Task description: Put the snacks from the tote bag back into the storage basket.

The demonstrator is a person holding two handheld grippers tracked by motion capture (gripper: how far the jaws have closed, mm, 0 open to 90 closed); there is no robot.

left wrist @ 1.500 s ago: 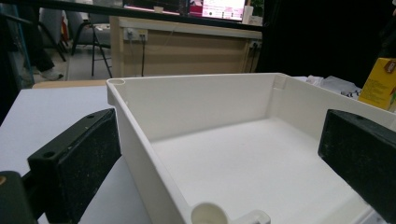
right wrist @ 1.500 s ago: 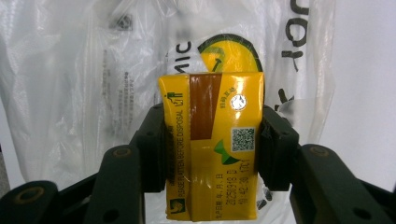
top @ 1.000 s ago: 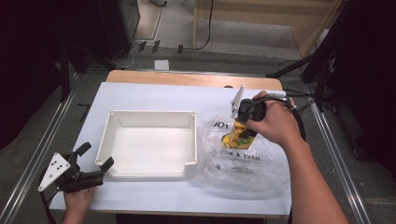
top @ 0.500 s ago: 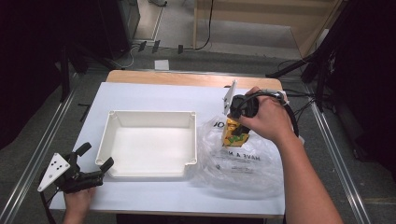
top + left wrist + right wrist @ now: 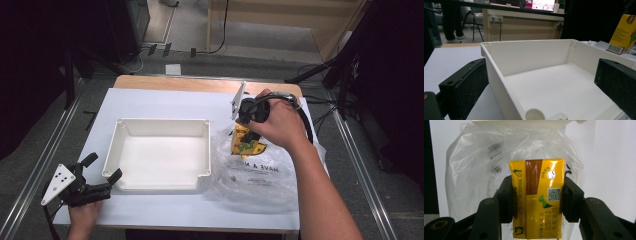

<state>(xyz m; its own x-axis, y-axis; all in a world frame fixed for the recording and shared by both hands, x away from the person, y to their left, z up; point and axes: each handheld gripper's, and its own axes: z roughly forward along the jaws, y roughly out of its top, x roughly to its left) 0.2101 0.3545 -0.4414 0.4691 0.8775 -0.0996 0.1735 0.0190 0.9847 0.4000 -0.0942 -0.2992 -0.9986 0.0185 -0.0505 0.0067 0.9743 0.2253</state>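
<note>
Covering most of the wooden table is a white sheet, and on it, left of centre, sits a shallow white tray with nothing inside. To the right of the tray lies a clear plastic bag, crumpled, with dark print on it, its left edge touching the tray's right wall. Above the far part of the bag the right hand grips the right gripper, pointing it down and toward the near side. Its jaws are clamped on a yellow drink carton; in the right gripper view each black pad presses a side of the carton, which shows a brown band, a printed square code and a round foil spot, with the bag behind it. At the near left corner of the sheet the left hand holds the left gripper low, aimed at the tray's near left corner. Its jaws stand wide apart and hold nothing; in the left gripper view the tray's corner lies between them, and the carton appears past the tray's far right wall.
</note>
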